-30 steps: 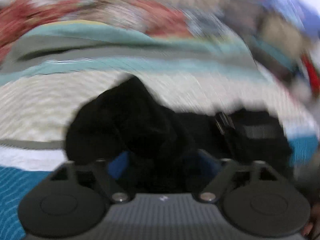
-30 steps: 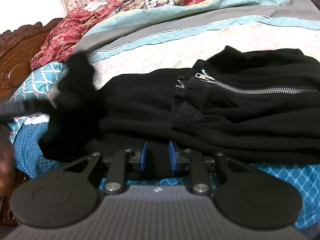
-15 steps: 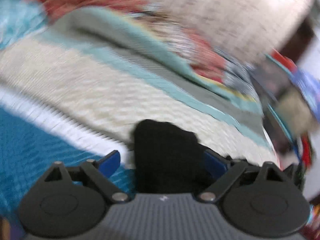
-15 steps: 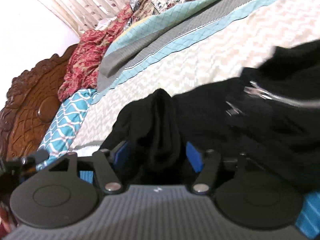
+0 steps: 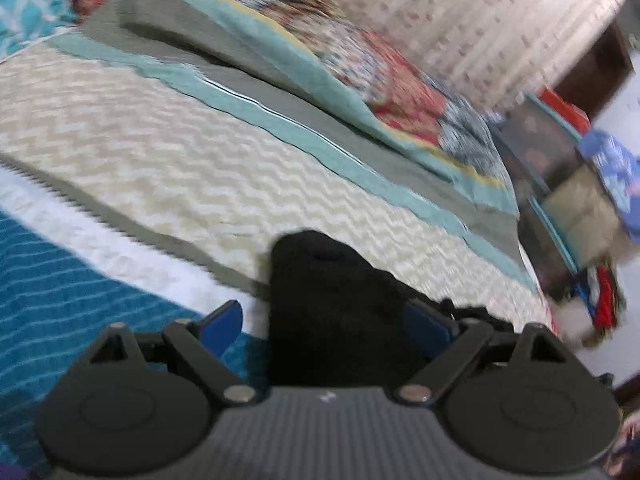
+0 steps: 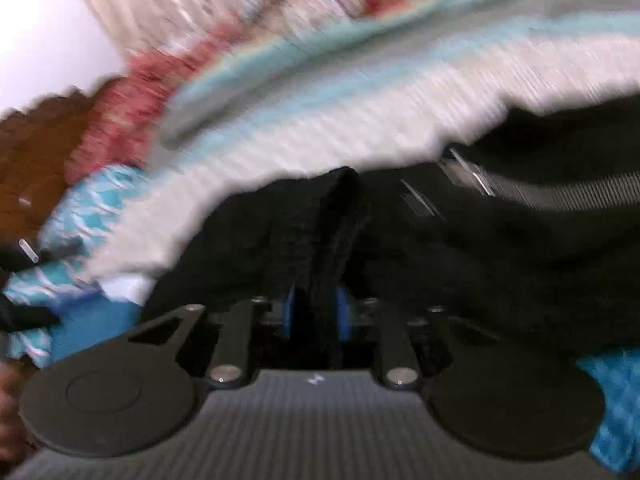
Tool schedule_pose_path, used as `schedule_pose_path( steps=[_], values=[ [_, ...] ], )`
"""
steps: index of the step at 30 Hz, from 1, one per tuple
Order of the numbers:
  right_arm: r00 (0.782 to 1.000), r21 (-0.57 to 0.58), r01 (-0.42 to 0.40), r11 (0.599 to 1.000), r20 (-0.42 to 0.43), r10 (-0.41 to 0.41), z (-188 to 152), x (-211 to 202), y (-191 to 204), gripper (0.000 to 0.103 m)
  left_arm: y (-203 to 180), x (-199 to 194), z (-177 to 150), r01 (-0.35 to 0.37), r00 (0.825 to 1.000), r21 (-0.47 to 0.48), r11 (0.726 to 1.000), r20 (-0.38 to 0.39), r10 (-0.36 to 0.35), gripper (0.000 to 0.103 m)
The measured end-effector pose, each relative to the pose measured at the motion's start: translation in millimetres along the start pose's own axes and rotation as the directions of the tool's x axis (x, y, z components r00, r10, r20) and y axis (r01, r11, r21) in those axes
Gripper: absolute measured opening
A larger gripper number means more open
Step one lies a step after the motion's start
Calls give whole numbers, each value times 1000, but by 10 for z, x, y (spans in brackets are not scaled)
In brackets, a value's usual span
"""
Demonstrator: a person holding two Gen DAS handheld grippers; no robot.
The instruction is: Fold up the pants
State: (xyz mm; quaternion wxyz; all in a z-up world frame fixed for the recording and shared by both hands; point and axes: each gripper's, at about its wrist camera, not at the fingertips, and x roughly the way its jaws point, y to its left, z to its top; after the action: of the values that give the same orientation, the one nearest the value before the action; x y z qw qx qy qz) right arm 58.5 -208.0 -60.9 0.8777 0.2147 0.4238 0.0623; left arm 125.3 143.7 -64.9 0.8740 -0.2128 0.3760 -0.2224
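Note:
The black pants [image 6: 500, 248] lie on the bed, with a silver zipper [image 6: 468, 168] toward the right in the blurred right wrist view. My right gripper [image 6: 318, 312] is shut on a raised fold of the black cloth, its blue pads pressed close on it. In the left wrist view a bunch of the black pants [image 5: 332, 304] stands up between my left gripper's [image 5: 324, 324] blue pads, which are wide apart, so the left gripper is open around the cloth.
The bed has a cream zigzag cover [image 5: 200, 152] with teal and grey bands and a blue patterned edge [image 5: 60, 292]. A red patterned blanket [image 5: 380, 68] lies at the back. A wooden headboard [image 6: 36, 160] is at the left. Cluttered items [image 5: 580, 184] stand beside the bed.
My right gripper went from open around the fold to shut on it and swung right. The left view steadied, with its jaws still open around the black cloth.

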Motion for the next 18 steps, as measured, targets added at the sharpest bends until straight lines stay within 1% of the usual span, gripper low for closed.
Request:
schedule_pose_path(
  steps=[1, 3, 5, 6, 7, 8, 9, 10, 11, 12, 14, 15, 16, 17, 18],
  values=[
    [1000, 13, -4, 1000, 11, 3, 0, -27, -72, 37, -86, 94, -11, 7, 1000, 26, 1000, -18, -7, 90],
    [999, 25, -6, 1000, 46, 5, 75, -208, -134, 40, -209, 251, -48, 24, 999, 64, 998, -47, -21, 89],
    [991, 9, -30, 999, 127, 29, 173, -484, -208, 40, -274, 400, -110, 28, 997, 91, 995, -72, -21, 89],
    [985, 10, -26, 1000, 172, 24, 200, -611, -278, 40, -282, 484, -137, 16, 996, 104, 994, -84, -8, 89],
    [976, 16, -6, 1000, 218, 3, 220, -733, -372, 42, -282, 557, -162, -1, 996, 116, 993, -92, 12, 89],
    [963, 37, 33, 999, 267, -41, 240, -875, -494, 44, -267, 645, -185, -32, 994, 131, 991, -102, 46, 89],
    [949, 68, 68, 995, 302, -86, 239, -971, -612, 46, -227, 765, -212, -91, 987, 152, 984, -118, 110, 89],
    [934, 112, 102, 988, 332, -135, 237, -1062, -761, 48, -183, 864, -234, -144, 977, 171, 975, -135, 168, 89],
    [916, 168, 139, 976, 352, -191, 220, -1144, -930, 52, -148, 939, -253, -176, 968, 186, 967, -144, 204, 91],
    [896, 231, 183, 956, 360, -258, 196, -1210, -1099, 54, -118, 982, -265, -194, 964, 197, 961, -145, 224, 96],
    [865, 330, 238, 914, 357, -354, 130, -1276, -1382, 62, -124, 979, -251, -200, 960, 195, 960, -155, 232, 96],
    [859, 377, 259, 889, 332, -390, 98, -1281, -1518, 64, -146, 960, -234, -205, 957, 196, 959, -163, 238, 94],
    [867, 413, 256, 874, 302, -396, 84, -1243, -1603, 64, -167, 930, -215, -204, 956, 193, 960, -171, 237, 93],
    [884, 445, 224, 867, 281, -373, 59, -1216, -1707, 64, -184, 875, -193, -196, 958, 180, 964, -175, 227, 92],
    [902, 479, 177, 860, 270, -336, 28, -1186, -1798, 64, -194, 789, -167, -174, 964, 158, 972, -172, 200, 92]
  ],
)
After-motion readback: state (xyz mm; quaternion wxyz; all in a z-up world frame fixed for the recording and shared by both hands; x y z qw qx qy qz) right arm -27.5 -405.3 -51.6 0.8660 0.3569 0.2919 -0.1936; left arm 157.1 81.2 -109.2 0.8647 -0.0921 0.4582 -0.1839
